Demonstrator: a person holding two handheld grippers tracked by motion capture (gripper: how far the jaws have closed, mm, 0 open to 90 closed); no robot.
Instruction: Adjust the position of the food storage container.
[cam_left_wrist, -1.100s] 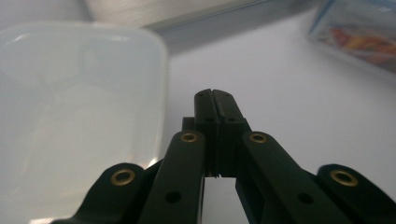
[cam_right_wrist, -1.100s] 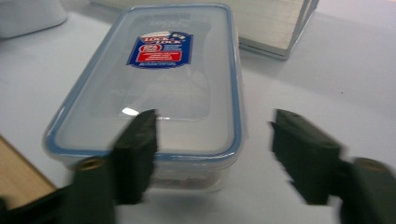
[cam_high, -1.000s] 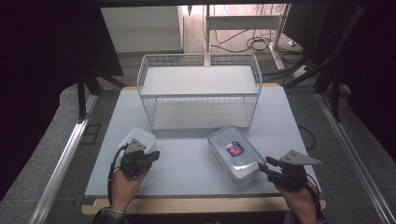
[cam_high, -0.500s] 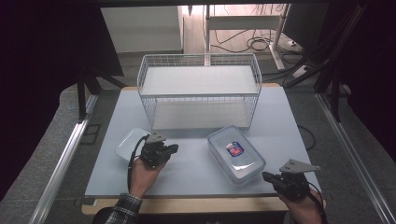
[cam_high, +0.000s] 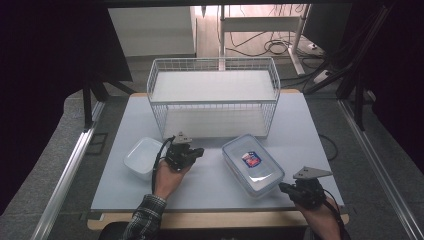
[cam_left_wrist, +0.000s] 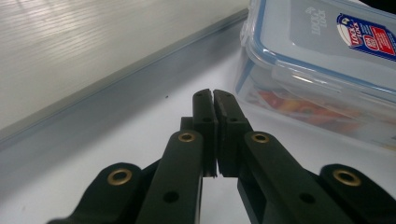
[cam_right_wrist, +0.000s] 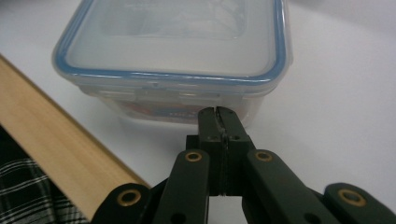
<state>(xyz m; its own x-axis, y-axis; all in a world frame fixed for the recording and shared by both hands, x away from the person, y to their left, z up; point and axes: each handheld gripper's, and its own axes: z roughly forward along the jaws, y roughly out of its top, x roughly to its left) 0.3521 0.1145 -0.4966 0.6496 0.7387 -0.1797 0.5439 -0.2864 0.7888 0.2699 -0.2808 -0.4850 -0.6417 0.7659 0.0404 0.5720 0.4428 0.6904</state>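
A clear rectangular plastic food box with a blue-sealed snap-on lid and a red-and-blue label lies on the pale grey worktop, right of centre and near the front edge, its long axis running diagonally from far-left to near-right. The left hand-held gripper sits between this box and a smaller white open plastic tub at the near left; its jaws are pressed together with nothing between them and point right toward the box's left side, close to it but apart from it. Half a second ago this gripper was further left, just beside the tub, so it has travelled right and slightly farther from the person. The right hand-held gripper is at the near right corner, also closed on nothing, its tips aimed at the near-right short end of the lidded box and stopping just short of it; it has edged forward a little. Behind both containers stands a white wire basket-shelf, unmoved like the box and tub.
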